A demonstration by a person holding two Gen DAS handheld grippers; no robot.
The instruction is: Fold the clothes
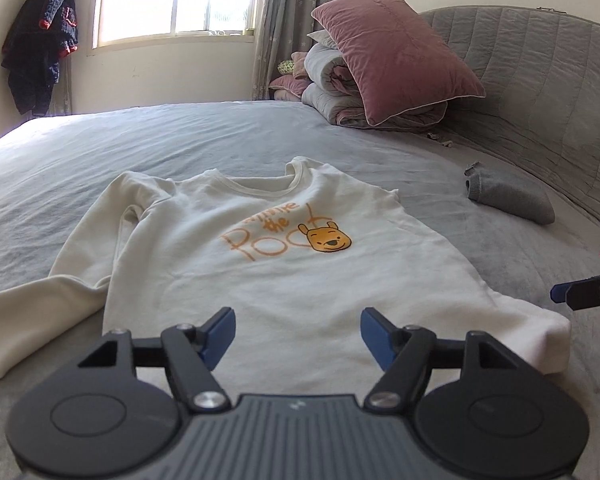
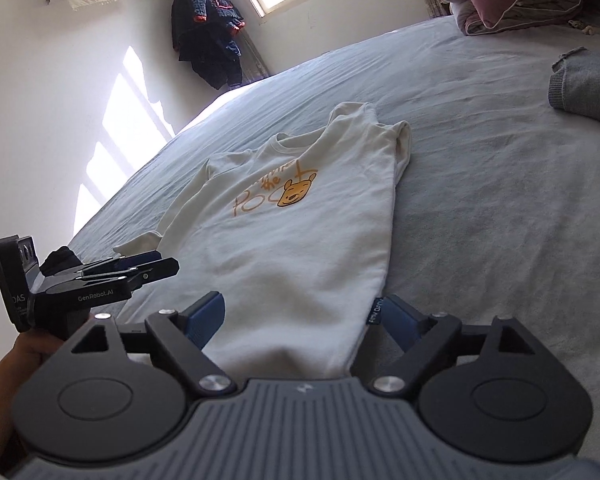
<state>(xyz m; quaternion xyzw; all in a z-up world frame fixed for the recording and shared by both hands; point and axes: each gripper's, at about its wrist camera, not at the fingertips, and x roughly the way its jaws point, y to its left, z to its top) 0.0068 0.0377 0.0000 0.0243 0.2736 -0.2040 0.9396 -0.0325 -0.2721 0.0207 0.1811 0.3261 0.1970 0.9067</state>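
Left wrist view: left gripper point(image 1: 298, 330) spread wide above the hem of a cream Winnie the Pooh sweatshirt point(image 1: 268, 264) lying flat on the grey bed point(image 1: 180, 140), one sleeve trailing left. Right wrist view: right gripper point(image 2: 300, 320) spread, straddling the hem corner; a hand point(image 2: 24, 354) holds the left tool. Folded grey garment point(image 2: 588, 92) cut off far right.
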